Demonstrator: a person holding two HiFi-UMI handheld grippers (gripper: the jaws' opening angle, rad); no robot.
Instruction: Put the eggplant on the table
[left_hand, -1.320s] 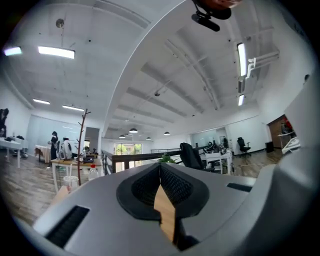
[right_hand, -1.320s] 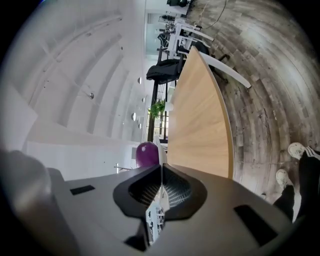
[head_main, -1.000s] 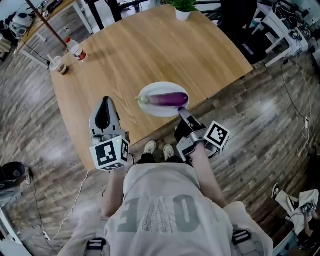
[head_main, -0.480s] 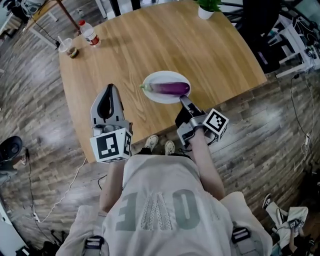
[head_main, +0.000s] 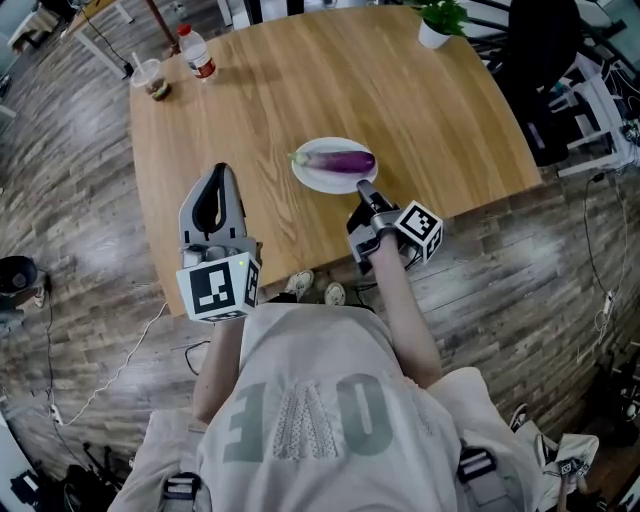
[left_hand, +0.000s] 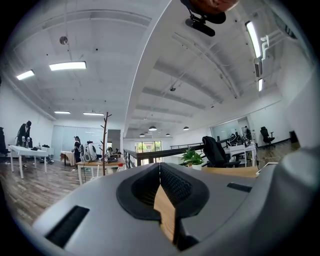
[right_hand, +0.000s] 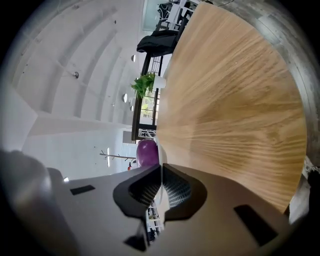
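A purple eggplant (head_main: 346, 161) lies on a white plate (head_main: 312, 174) near the front edge of the wooden table (head_main: 420, 110). My right gripper (head_main: 363, 186) is shut and empty, its tips just short of the plate's near rim, pointing at the eggplant. In the right gripper view the eggplant (right_hand: 147, 152) and the plate rim (right_hand: 158, 148) show just beyond the closed right gripper (right_hand: 161, 165). My left gripper (head_main: 214, 170) hovers over the table's front left part, well to the left of the plate. In its own view the left gripper (left_hand: 160, 164) is shut with nothing held.
A potted plant (head_main: 439, 21) stands at the table's far right. A bottle (head_main: 197, 52) and a cup (head_main: 150, 78) stand at the far left corner. A black chair (head_main: 545, 45) and desks lie beyond the table's right side.
My right gripper has moved forward and down to the plate's near rim. The left gripper has edged forward over the table. Both stay shut.
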